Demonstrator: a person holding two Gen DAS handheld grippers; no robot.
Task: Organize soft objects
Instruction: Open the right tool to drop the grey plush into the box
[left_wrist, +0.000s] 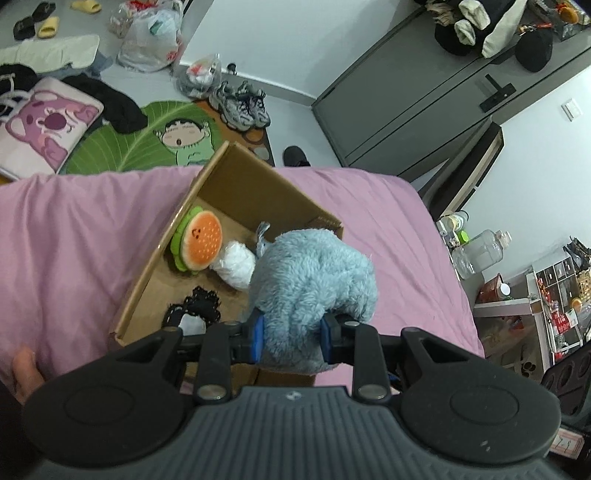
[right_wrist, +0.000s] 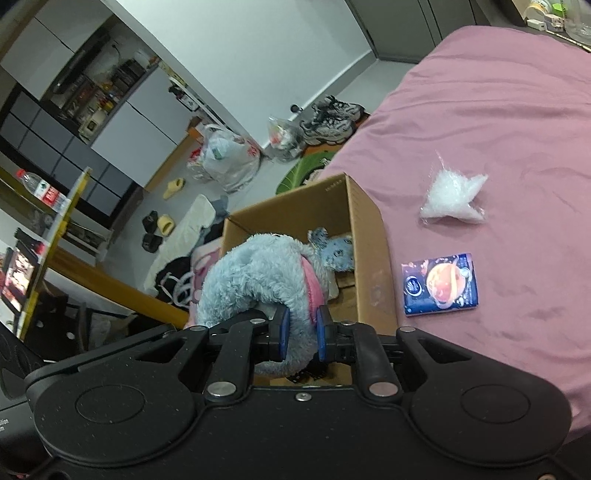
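A fluffy blue plush toy (left_wrist: 314, 280) hangs over an open cardboard box (left_wrist: 236, 177) on the pink bed. My left gripper (left_wrist: 291, 338) is shut on one end of it. My right gripper (right_wrist: 301, 338) is shut on another part of the same blue plush (right_wrist: 255, 280), beside its pink lining. Inside the box lie a burger plush (left_wrist: 199, 242), a white soft bundle (left_wrist: 236, 264) and a black lace item (left_wrist: 195, 308). The box also shows in the right wrist view (right_wrist: 365, 236).
On the pink bedsheet (right_wrist: 498, 122) right of the box lie a clear crumpled plastic bag (right_wrist: 452, 197) and a dark blue packet (right_wrist: 439, 284). The floor beyond holds a green cartoon rug (left_wrist: 147, 140), sneakers (left_wrist: 240, 105) and bags. A grey cabinet (left_wrist: 424, 99) stands behind.
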